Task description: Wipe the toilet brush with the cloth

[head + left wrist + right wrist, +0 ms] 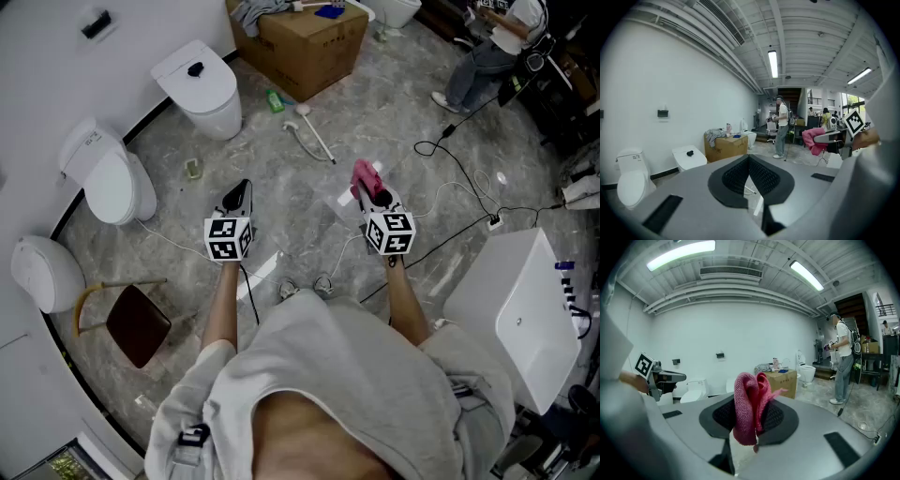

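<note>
The toilet brush [314, 141], white with a long handle, lies on the marble floor ahead of both grippers and apart from them. My right gripper [373, 193] is shut on a pink cloth [364, 174], which bunches up above the jaws in the right gripper view, cloth [744, 413] and gripper [752, 399]. My left gripper [242, 187] is held level with it to the left, its jaws together on nothing [749, 158]. From the left gripper view the pink cloth [813, 139] shows at the right.
Three white toilets [202, 89] [108, 173] [47, 272] line the left wall. A cardboard box [305, 42] stands beyond the brush. Cables [459, 187] cross the floor at right, near a white unit [520, 314]. A dark red stool [139, 323] is at left; a person [487, 56] sits far right.
</note>
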`<state>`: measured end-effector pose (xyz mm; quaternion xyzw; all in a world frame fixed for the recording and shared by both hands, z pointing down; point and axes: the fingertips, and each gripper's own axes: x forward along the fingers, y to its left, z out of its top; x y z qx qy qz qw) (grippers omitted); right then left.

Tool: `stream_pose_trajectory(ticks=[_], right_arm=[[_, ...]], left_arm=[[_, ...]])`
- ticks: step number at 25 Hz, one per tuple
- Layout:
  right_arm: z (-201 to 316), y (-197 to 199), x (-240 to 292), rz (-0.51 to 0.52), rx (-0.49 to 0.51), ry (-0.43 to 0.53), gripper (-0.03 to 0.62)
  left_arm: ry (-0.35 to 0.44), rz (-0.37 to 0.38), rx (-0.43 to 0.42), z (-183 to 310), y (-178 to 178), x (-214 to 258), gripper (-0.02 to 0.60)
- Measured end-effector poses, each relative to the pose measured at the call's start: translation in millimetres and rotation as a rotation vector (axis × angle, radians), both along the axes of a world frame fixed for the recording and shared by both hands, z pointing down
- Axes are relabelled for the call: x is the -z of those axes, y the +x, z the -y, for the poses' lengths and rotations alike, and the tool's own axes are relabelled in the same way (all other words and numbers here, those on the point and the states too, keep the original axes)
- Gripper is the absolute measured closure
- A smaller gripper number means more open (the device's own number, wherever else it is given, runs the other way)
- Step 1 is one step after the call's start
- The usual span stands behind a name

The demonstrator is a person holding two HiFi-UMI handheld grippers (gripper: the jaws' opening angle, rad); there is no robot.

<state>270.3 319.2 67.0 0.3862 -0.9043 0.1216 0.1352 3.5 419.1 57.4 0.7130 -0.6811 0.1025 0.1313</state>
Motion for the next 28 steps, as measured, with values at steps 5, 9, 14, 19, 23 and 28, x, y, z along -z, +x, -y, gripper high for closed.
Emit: stream_pose_trajectory(ticks=[5, 9, 14, 19, 23, 28], right_arm=[[0.2, -7.6, 5.4, 0.000, 0.000, 0.004, 0.480], [-2.8, -10.3, 7.7, -0.003, 0.001, 0.014, 0.480], [-8.2, -20.8, 7.8, -0.002, -0.001, 0.016, 0.480], [-15.8, -34.2, 9.4, 0.014, -0.010, 0.010, 0.480], [-26.1, -44.8, 8.0, 0.001, -0.012, 0.005, 0.480], [-37.0, -42.5, -4.1, -0.009, -0.025, -0.016, 0.480]], left_arm=[[0.006, 0.003, -0.002, 2.8, -6.3, 6.4, 0.563], [0.018, 0.011, -0.004, 0.7, -9.4, 9.8, 0.563], [0.021, 0.011, -0.009, -5.2, -20.3, 8.6, 0.563], [0.013, 0.005, -0.024, -12.2, -31.2, 2.5, 0.563], [0.003, 0.013, -0.040, -15.2, -45.5, -0.2, 0.563], [0.005, 0.025, -0.056, -16.3, -48.9, 0.2, 0.563]])
